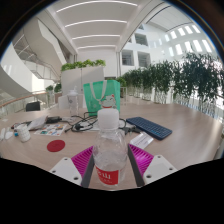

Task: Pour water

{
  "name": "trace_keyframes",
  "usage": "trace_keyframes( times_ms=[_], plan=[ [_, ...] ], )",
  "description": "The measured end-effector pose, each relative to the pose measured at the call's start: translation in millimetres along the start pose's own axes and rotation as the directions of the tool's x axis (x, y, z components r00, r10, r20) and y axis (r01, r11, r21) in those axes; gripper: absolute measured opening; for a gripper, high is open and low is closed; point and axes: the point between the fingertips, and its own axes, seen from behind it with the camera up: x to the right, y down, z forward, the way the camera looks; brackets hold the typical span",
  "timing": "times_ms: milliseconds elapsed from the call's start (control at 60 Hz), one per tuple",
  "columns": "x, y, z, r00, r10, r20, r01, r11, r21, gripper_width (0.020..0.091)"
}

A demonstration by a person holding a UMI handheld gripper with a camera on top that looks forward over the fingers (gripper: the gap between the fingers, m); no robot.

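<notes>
- Far left on the tabletop (180, 120), which is smooth pale wood: a small white cup-like thing (22, 131) and some papers (50, 126). Too small to say much more.
- A bit nearer the fingers there's a flat round red disc (57, 146), matte, lying by itself on the wood.
- Dead centre: clear plastic water bottle (108, 150), upright, white screw cap on top, red label wrapped around the lower body. The ribbed see-through plastic shows the stuff behind it.
- The hand-held gripper (110, 165) is closed in around that bottle. The magenta pads (81, 157) sit right against its sides, so it looks clamped on, held at about label height.
- Behind the bottle: a green translucent piece (101, 95), kind of a trapezoid shape, standing on the wood.
- Right of the bottle: a flat dark rectangular keyboard (149, 127), lying at an angle.
- Back left there's a white boxy planter (82, 78) with leafy green stuff on top, and a long hedge of plants (180, 80) runs along the right edge.
</notes>
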Motion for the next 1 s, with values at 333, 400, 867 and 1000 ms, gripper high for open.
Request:
trace_keyframes(
  times_ms=[333, 400, 867, 1000],
  plan=[
    [14, 4, 19, 0.993, 0.041, -0.111, -0.044, 0.999, -0.028, 0.0340],
    [4, 2, 20, 0.995, 0.050, -0.087, -0.057, 0.995, -0.085, 0.0339],
    [-257, -190, 56, 0.665, -0.741, -0.097, 0.744, 0.669, -0.008, 0.0337],
    [-339, -155, 86, 0.162, -0.983, -0.088, 0.984, 0.167, -0.058, 0.0338]
  ],
)
